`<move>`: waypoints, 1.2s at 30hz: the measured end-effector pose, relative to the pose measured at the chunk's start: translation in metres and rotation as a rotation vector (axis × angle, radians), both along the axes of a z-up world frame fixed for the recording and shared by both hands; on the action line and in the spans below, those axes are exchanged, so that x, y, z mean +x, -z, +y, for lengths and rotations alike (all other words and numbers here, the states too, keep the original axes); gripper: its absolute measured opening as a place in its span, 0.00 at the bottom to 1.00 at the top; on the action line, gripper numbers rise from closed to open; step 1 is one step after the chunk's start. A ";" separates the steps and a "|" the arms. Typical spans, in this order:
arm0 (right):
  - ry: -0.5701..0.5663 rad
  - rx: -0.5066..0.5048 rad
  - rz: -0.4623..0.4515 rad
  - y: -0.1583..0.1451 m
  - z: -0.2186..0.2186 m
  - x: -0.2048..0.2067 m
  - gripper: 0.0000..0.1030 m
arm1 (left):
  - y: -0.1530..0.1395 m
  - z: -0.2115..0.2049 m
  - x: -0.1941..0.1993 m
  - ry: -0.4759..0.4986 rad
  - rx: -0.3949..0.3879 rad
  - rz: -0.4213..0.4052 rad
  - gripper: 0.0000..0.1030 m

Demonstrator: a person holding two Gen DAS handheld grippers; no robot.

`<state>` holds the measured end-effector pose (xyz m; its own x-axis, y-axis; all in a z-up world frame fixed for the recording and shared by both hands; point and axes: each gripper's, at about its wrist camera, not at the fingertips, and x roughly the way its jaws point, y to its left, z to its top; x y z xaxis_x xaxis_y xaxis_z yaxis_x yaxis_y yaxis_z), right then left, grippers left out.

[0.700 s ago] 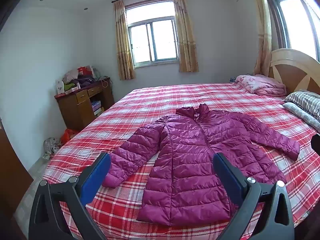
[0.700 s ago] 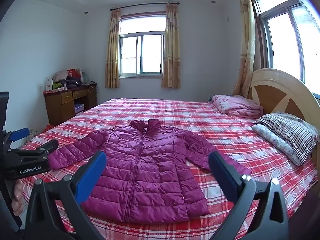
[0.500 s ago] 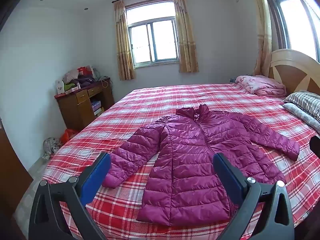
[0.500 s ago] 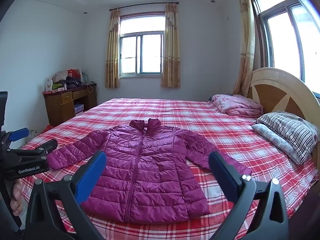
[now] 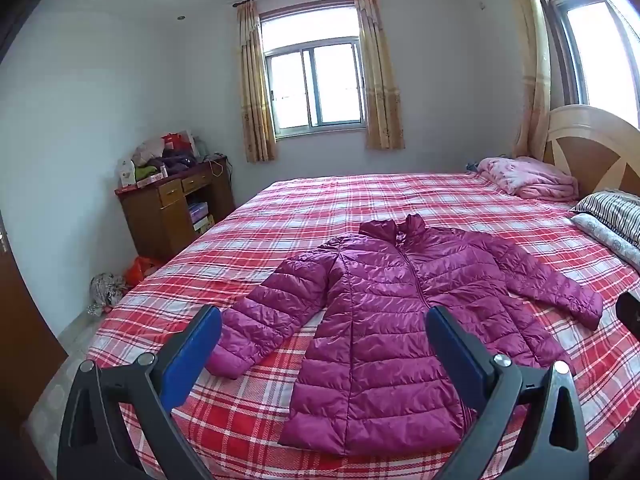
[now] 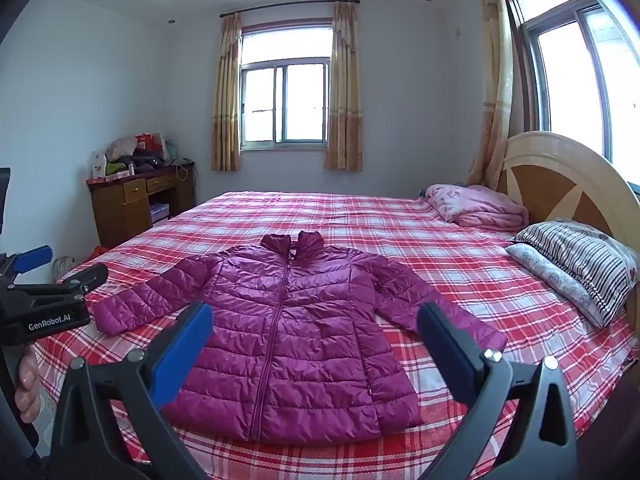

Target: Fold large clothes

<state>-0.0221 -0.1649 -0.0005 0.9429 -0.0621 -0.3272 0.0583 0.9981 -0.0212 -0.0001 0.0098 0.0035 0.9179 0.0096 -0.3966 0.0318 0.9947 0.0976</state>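
Observation:
A magenta quilted puffer jacket (image 5: 384, 320) (image 6: 296, 332) lies flat and zipped on the red plaid bed (image 5: 320, 208) (image 6: 360, 216), collar away from me, both sleeves spread out to the sides. My left gripper (image 5: 324, 344) hovers open above the near hem and left sleeve, nothing between its blue pads. My right gripper (image 6: 316, 340) also stands open in front of the jacket's lower half, not touching it. The left gripper's body (image 6: 44, 300) and the hand holding it show at the left edge of the right wrist view.
A folded pink blanket (image 6: 480, 204) and striped pillows (image 6: 576, 260) lie by the wooden headboard (image 6: 560, 176) at the right. A cluttered wooden desk (image 5: 172, 204) stands against the left wall, with bags (image 5: 120, 280) on the floor beside it.

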 end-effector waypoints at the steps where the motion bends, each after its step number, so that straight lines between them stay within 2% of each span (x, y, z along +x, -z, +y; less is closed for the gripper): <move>1: -0.001 -0.001 0.000 0.000 0.001 0.000 1.00 | 0.000 0.000 0.000 0.001 0.000 0.000 0.99; 36: -0.011 -0.003 0.010 0.005 0.005 0.001 1.00 | -0.005 0.004 -0.001 -0.017 -0.003 -0.026 0.99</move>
<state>-0.0212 -0.1595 -0.0050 0.9403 -0.0526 -0.3362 0.0472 0.9986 -0.0244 -0.0007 0.0136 0.0083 0.9278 0.0241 -0.3723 0.0124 0.9954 0.0954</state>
